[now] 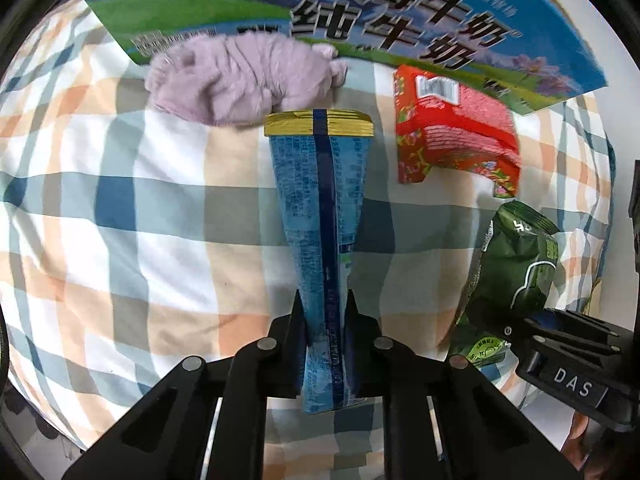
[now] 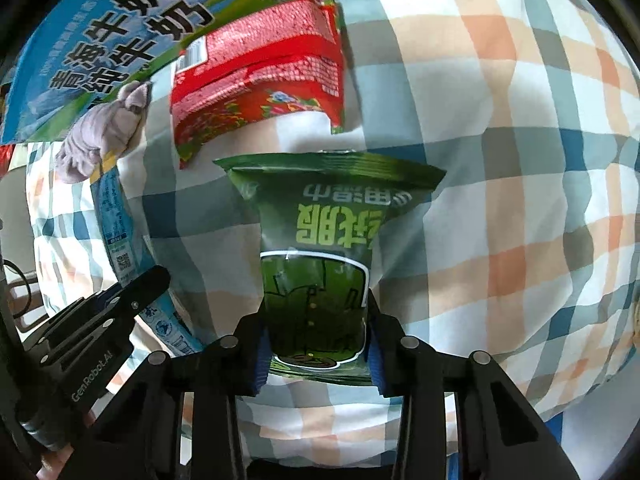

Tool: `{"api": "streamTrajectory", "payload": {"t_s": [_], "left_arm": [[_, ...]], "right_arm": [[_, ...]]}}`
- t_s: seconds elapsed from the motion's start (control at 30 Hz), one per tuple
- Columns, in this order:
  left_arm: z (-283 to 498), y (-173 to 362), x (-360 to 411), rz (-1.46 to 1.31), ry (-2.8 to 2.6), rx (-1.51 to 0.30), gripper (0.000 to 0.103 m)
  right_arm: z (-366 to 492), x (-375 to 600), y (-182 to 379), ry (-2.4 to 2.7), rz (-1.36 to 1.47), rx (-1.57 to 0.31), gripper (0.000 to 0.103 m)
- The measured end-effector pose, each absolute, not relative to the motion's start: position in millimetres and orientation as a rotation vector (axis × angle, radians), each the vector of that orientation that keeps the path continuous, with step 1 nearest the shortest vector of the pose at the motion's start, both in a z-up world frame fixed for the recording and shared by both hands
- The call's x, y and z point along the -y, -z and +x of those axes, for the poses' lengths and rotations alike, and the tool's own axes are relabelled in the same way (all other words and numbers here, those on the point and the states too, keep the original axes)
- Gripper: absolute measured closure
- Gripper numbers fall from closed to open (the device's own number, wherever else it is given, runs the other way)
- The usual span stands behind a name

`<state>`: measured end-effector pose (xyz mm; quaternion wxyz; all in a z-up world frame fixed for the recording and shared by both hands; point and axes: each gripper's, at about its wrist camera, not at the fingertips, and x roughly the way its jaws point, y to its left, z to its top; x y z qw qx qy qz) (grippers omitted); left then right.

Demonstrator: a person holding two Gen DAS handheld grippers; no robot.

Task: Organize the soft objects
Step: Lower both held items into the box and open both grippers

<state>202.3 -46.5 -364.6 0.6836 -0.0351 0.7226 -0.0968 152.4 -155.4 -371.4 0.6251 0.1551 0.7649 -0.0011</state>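
The blue packet (image 1: pixel 320 240) with a gold band at its far end was clamped between the fingers of the left gripper (image 1: pixel 323 320), its long body pointing away over the checked cloth (image 1: pixel 120 200). In the right wrist view the same packet (image 2: pixel 120 232) showed at the left edge, with the left gripper (image 2: pixel 132 292) closed over its near part.

The green bag (image 2: pixel 316 264) was gripped by its near end in the right gripper (image 2: pixel 316 332), jaws pressed against both its sides, its sealed far edge fanned out above the cloth (image 2: pixel 500 200). From the left wrist view the bag (image 1: pixel 516 264) hung at the right, just beyond the right gripper (image 1: pixel 568 344).

Farther off lay a red packet (image 1: pixel 456 128), resting on the cloth to the right of the blue packet's gold end. To the left of that end sat a lilac fluffy cloth (image 1: pixel 244 84), bunched against the near side of a large blue and green carton (image 1: pixel 360 20) printed with Chinese characters. The red packet's (image 2: pixel 260 68) far end touched the carton (image 2: pixel 100 40) as well.
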Motion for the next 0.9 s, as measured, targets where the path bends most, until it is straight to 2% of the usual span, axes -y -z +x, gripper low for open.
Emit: {"api": "streamTrajectory", "payload": {"t_s": [0.23,0.43,0.63,0.9], "left_arm": [[194.9,320.4,37.4,-0.130,0.238,-1.563,0.091],[208.4,256.3,24.5,-0.170,0.290,-1.466,0.091],[248.0,196.0,18.1,-0.166,0.352,-1.373,0.091],[320.0,156.1,34.1,-0.091,0.370,-1.277,0.091]], "right_arm": [[157.4,160.3,327.4,-0.059,0.383,-1.715,0.064],[163.2,165.1,259.7,-0.138,0.404,-1.631,0.064],[192.2,163.3,181.0,-0.219,0.395,-1.512,0.064],[256.1,148.2,131.3,-0.234,0.354,-1.391,0.064]]}}
